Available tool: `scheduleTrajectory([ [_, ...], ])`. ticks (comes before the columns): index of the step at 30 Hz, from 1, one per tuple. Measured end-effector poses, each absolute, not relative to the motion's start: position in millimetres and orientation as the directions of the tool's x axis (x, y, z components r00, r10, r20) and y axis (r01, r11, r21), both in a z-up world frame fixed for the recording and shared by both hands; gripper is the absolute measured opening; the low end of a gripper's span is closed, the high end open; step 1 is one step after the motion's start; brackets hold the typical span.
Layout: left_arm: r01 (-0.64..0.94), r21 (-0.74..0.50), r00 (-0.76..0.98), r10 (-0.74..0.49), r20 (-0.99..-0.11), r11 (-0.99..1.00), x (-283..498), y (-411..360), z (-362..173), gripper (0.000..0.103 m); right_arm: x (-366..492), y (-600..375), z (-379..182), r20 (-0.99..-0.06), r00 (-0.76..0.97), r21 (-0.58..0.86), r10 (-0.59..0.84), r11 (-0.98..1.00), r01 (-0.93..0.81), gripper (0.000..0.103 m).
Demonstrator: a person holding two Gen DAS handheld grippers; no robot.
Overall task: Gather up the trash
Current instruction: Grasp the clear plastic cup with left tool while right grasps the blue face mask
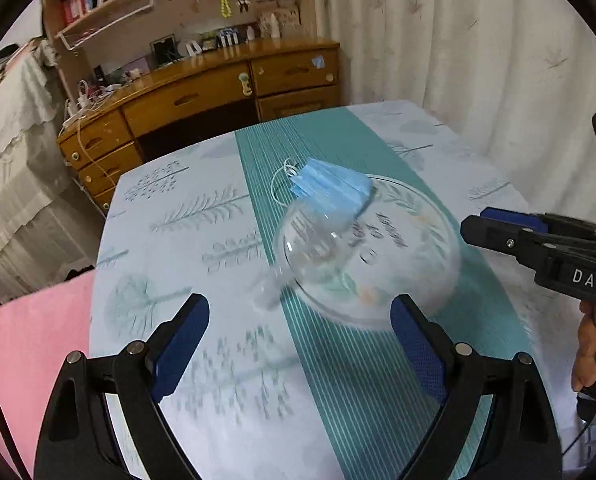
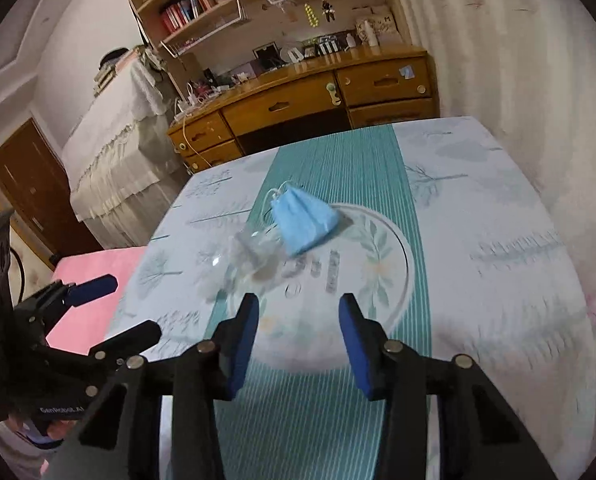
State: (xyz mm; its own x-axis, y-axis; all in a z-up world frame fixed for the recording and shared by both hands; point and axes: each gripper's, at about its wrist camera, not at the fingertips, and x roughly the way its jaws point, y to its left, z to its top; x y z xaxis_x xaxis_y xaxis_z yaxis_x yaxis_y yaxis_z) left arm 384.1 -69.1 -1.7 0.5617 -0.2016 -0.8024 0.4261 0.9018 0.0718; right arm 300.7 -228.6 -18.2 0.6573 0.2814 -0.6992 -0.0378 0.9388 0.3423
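A bedroom with pale curtains, a wooden dresser with shelves (image 1: pixel 202 92) behind, and in front a desk (image 1: pixel 170 216) under a tree-print cloth with a teal striped band. On the band sits a round glass plate (image 2: pixel 393 248) with a leaf pattern. At its left edge, half on the rim, lies a crumpled clear plastic bottle (image 1: pixel 309 248), blurred here. A folded blue face mask (image 1: pixel 329 188) rests on the bottle and plate, its white ear loops trailing onto the cloth.

The bottle looks light, thin-walled and slick, likely to dent and skid; its narrow neck end seems the surest hold. The mask is soft and nearly weightless; pinch the folded body, not the loops.

The left gripper (image 1: pixel 298 344) has its jaws spread wide and empty. The right gripper (image 2: pixel 298 340) has its jaws narrower, apart, nothing between them.
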Motion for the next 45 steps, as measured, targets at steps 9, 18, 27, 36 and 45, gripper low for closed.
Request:
scheduleTrajectory([
  [9,0.452,0.082,0.497,-0.175,-0.850,0.888,469.2,-87.8,-47.0,0.091,378.3,-237.8,-42.1,-0.716,0.633,0.367,0.295,0.930,-0.020,0.040],
  [18,0.491,-0.106,0.362,-0.313,-0.878,0.865,503.7,-91.7,-78.9,0.091,422.6,-246.2,-57.2,-0.706,0.629,0.387,0.325,0.921,-0.042,0.042],
  [27,0.427,-0.183,0.382,-0.360,-0.851,0.886,510.7,-84.0,-81.6,0.047,463.2,-230.7,-71.3,-0.733,0.596,0.361,0.329,0.930,-0.069,0.056],
  [36,0.340,-0.121,0.459,-0.277,-0.844,0.933,493.9,-61.9,-73.4,0.046,454.6,-197.1,-87.1,-0.775,0.569,0.249,0.274,0.961,-0.124,0.056],
  [45,0.297,-0.086,0.497,-0.231,-0.836,0.951,435.5,-38.5,-37.7,0.022,395.5,-194.9,-62.1,-0.787,0.571,0.205,0.232,0.972,-0.112,0.010],
])
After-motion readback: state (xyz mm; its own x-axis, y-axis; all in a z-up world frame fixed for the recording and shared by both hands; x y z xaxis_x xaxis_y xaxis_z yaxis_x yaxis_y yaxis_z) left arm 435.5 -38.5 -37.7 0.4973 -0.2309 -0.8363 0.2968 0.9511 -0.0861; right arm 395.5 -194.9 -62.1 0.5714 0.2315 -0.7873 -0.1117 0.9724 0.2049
